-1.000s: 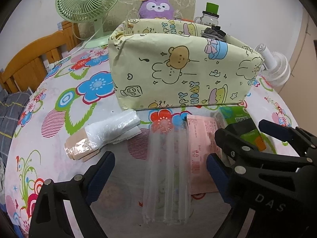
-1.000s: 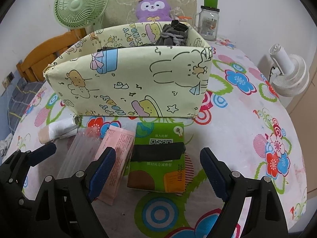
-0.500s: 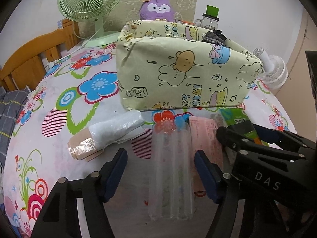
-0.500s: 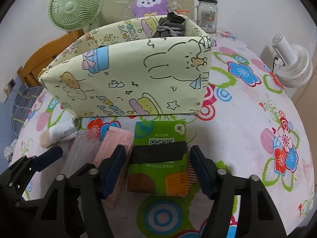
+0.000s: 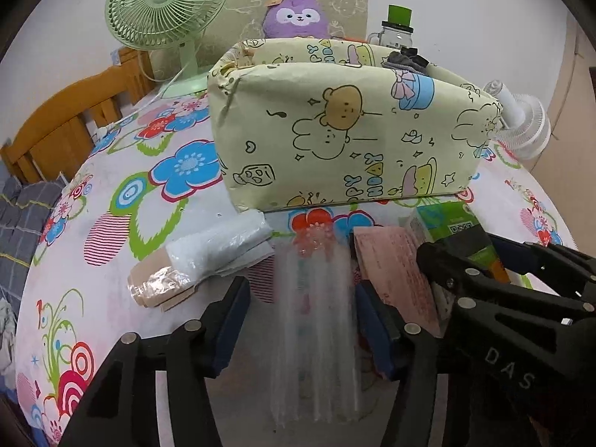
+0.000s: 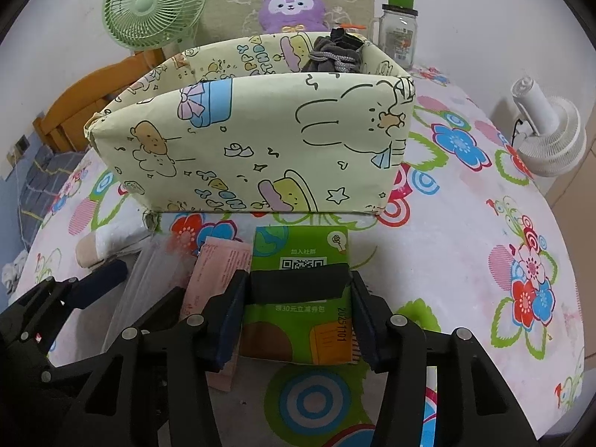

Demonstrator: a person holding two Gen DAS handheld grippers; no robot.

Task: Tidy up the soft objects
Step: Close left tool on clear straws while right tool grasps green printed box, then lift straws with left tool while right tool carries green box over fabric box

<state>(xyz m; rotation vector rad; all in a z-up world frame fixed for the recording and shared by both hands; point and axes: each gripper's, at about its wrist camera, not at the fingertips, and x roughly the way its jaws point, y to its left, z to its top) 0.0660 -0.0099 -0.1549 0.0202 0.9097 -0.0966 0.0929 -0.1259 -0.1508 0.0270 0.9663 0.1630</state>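
Observation:
A clear plastic packet (image 5: 316, 320) lies on the flowered tablecloth; my left gripper (image 5: 301, 327) is open with a finger on each side of it. A green tissue pack (image 6: 300, 298) with a black band lies in front of the yellow cartoon-print box (image 6: 260, 149). My right gripper (image 6: 298, 320) has its pads touching both sides of the pack. A pink packet (image 5: 398, 272) lies between the two. A white and tan wrapped roll (image 5: 201, 260) lies to the left. Grey cloth (image 6: 335, 56) sits in the box.
A green fan (image 5: 167, 7), a purple plush (image 5: 298, 15) and a jar with a green lid (image 5: 396, 29) stand behind the box. A white fan (image 6: 547, 134) lies at the right. A wooden chair (image 5: 67, 126) is at the left table edge.
Both grippers have moved forward and narrowed. The left fingers now straddle the clear packet, and the right pads have come in against the green tissue pack.

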